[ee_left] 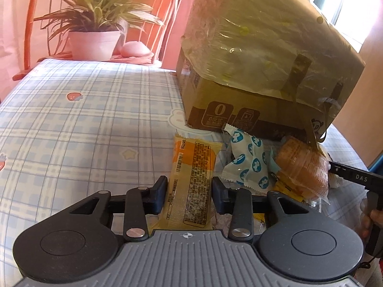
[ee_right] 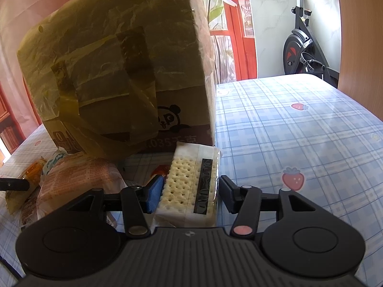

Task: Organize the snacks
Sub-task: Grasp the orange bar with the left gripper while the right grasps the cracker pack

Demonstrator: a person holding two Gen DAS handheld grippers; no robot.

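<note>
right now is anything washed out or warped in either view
Left wrist view: window blown out white, a pink cast over the plant, box top hazy; right wrist view: box face dark and shaded, glare on the tablecloth; both bend straight edges near the rim.

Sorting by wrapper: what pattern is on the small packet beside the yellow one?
White packet with teal round cartoon prints, clearest in the left wrist view.

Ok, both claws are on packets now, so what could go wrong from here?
1. The left claw pinches the yellow packet near one end, so it may droop or slip when lifted.
2. The right claw has only one pad against the cracker packet; closing harder could crush it.
</note>
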